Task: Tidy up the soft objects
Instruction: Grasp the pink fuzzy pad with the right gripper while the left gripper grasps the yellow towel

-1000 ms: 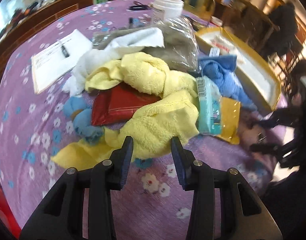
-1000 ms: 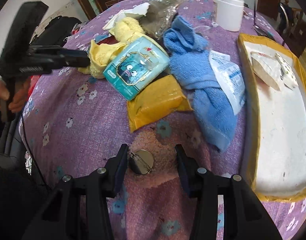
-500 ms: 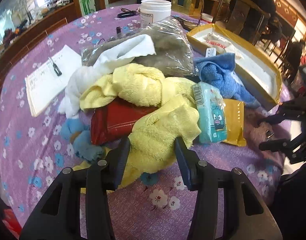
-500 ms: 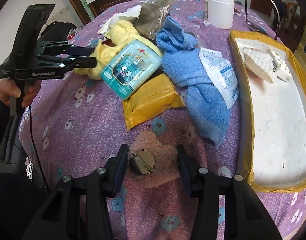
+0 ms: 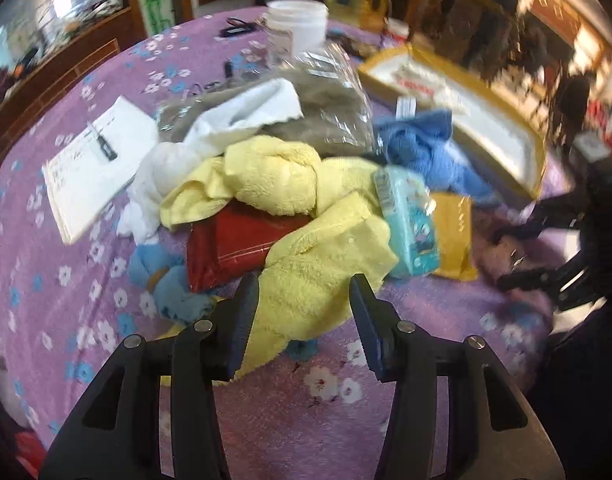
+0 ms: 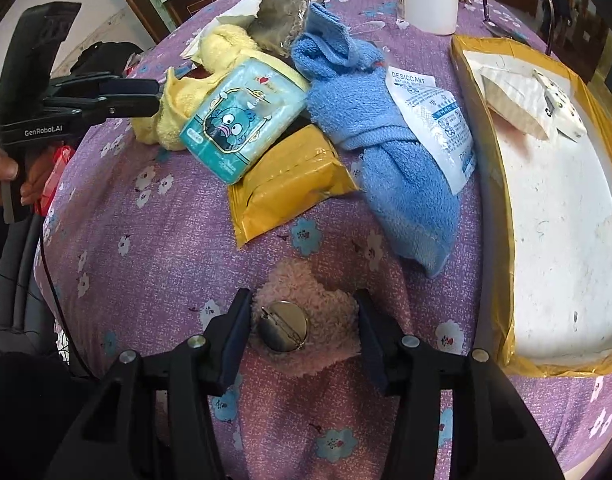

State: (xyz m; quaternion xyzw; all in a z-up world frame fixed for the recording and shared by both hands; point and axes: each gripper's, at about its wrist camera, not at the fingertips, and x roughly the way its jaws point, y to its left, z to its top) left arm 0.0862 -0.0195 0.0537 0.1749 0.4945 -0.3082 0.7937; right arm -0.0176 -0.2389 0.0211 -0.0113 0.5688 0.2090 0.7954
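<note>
Two grippers are at work over a heap of soft things on the purple flowered tablecloth [image 5: 266,400], and both have just been opening their jaws. Going left to right in the left wrist view: a paper pad [image 5: 94,164] lies at ten o'clock of the heap, then a white towel [image 5: 226,124], a blue plush toy [image 5: 166,280] half under a red packet [image 5: 230,244], the yellow towel [image 5: 317,276] sprawled over the middle, a teal tissue pack [image 5: 409,224], a yellow packet [image 5: 453,236], a blue towel [image 5: 425,148] and, at two o'clock, the white tray with a yellow rim [image 5: 537,160]. The left gripper [image 5: 304,308] stands with its jaws apart around the near flap of the yellow towel; the cloth lies between the pads but they do not seem to press it. In the right wrist view, the right gripper [image 6: 304,328] is likewise apart, straddling a pink fluffy brooch [image 6: 325,312] that lies pin-back up at six o'clock of the blue towel, with bare fluff showing on each side of the pads. I judge this the approach step for both: nothing is gripped yet and no soft item from the heap sits in the tray. Next, each gripper probably needs to sink a little and close, the left gathering enough folded pile not to slip, the right pinching the fluff rather than the metal disc, before carrying toward the tray at three o'clock.
</note>
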